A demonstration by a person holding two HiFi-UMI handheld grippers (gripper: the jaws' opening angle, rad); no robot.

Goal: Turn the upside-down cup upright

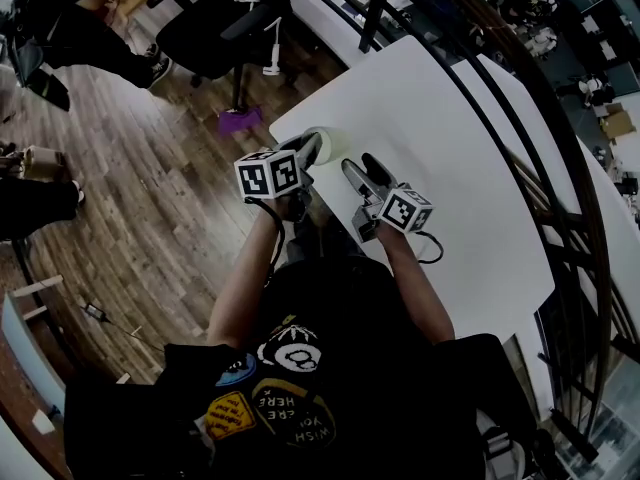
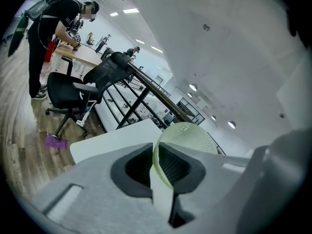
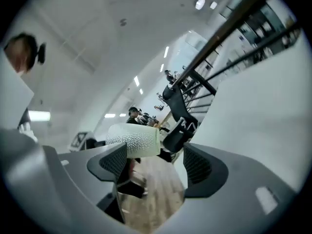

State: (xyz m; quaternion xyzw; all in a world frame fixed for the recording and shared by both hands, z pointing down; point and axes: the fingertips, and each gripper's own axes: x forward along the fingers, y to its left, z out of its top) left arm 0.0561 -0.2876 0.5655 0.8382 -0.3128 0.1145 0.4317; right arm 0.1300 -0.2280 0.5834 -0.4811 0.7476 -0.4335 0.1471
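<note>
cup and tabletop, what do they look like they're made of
The cup: pale greenish white, matte, finely dimpled outside, with a thin wall pinched in the left gripper; likely plastic or silicone, cannot tell which. The tabletop: smooth, uniform white with a dull sheen and a thin edge; probably laminate or painted board.

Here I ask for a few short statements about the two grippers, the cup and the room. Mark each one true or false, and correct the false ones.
1. The left gripper pinches the wall of the cup. True.
2. The right gripper is shut on the cup. False: its jaws stand apart and hold nothing.
3. The table is black. False: it is white.
4. A black office chair stands on the wooden floor. True.
</note>
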